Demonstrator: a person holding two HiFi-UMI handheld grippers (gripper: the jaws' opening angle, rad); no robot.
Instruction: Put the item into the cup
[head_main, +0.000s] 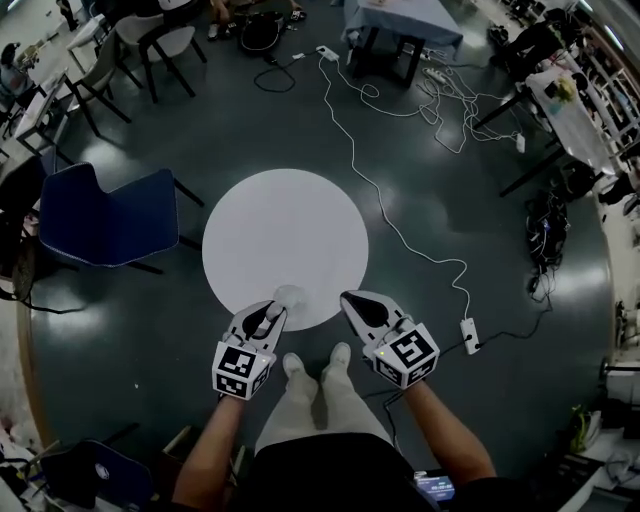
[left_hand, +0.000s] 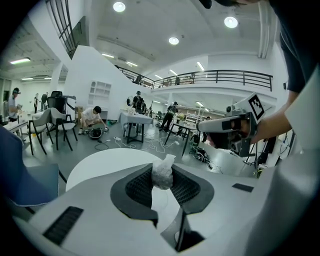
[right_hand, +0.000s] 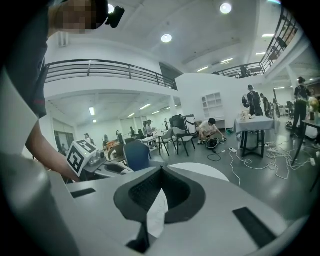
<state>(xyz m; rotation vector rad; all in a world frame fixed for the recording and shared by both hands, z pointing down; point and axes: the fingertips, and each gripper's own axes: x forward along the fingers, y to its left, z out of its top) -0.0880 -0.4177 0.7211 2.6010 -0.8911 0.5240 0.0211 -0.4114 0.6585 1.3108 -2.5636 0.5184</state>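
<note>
Left gripper (head_main: 279, 305) is clamped on the item (left_hand: 162, 173), a small crumpled whitish lump pinched right at the tips of the pads. The lump is stood roughly upright in the left gripper view, with a twisted end poking up and forward past the jaws, so its long axis runs more or less along the grip line and not across it. From above it's seen over the near edge of the round white table (head_main: 285, 235)

Right gripper (head_main: 350, 299) is held just to the right of it, a gap between them. Its jaws are closed tip to tip with nothing in them, and only a sliver of table is seen through the slot

So the item is already in the left one, and that's obviously the nearer hand. The snag: no cup can be spotted in any view, and the tabletop looks bare. Which way the drop has to go can't be told from here, probably the cup has to be found first
</note>
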